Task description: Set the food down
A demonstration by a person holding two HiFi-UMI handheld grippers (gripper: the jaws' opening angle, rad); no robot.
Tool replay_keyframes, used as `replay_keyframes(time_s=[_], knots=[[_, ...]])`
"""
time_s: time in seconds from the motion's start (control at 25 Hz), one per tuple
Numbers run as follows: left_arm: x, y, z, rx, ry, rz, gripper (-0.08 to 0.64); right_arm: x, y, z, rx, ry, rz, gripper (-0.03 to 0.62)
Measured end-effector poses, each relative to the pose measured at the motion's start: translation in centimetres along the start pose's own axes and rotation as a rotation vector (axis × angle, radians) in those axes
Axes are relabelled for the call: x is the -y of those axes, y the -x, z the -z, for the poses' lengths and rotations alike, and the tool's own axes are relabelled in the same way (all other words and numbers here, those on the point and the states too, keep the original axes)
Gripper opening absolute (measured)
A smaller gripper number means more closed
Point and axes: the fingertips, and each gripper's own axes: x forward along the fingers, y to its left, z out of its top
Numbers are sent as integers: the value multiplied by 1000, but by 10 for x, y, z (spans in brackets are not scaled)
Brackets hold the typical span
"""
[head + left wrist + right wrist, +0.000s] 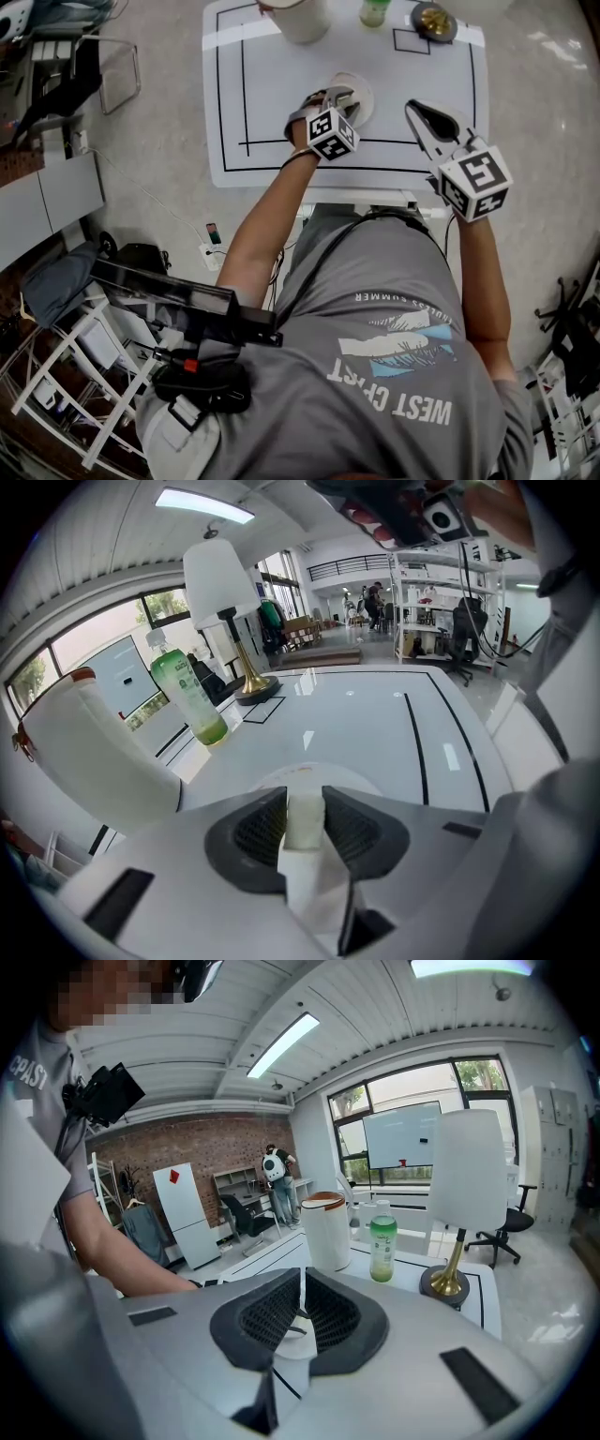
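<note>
White table [281, 103] with black lines, on a grey speckled floor [159, 141].

Left gripper [305, 797] is clamped on the food [304, 822]. It's a pale block pinched between the pads, over the white plate [366, 98] mid-table near the near edge. Can't tell whether the food touches the plate; the jaws cover that gap.

Right gripper [301, 1288] hangs near the near right corner. Its jaws are pressed together with nothing in them.

Along the far edge: white jug [302, 17], green bottle [187, 691], lamp [223, 578]. The head view clips all three at its top edge, and the lamp shows only as a brass base. The right gripper view shows them full height, including the lamp's white shade and brass stem.

View differences:
- Right gripper view only: brick wall [187, 1143], a person [275, 1171] far back beside it.
- Left gripper view only: shelving [431, 602] and an office chair [464, 635] beyond the table.
- Head view: the food is hidden under the left gripper.
</note>
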Motion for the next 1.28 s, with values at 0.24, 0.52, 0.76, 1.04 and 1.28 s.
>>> replay_keyframes(time_s=[0.24, 0.52, 0.76, 1.04, 1.28], knots=[[7, 9, 9, 8, 28, 25, 109, -13, -2, 1, 5, 2, 2, 11], [11, 22, 17, 11, 43, 21, 130, -28, 2, 3, 5, 1, 7, 11], [20, 25, 23, 12, 30, 25, 132, -36, 2, 11, -8, -5, 14, 11], [19, 28, 27, 9, 42, 20, 132, -39, 1, 12, -14, -11, 15, 11], [-8, 62, -13, 156, 130, -44, 132, -39, 2, 6, 0, -5, 19, 11]])
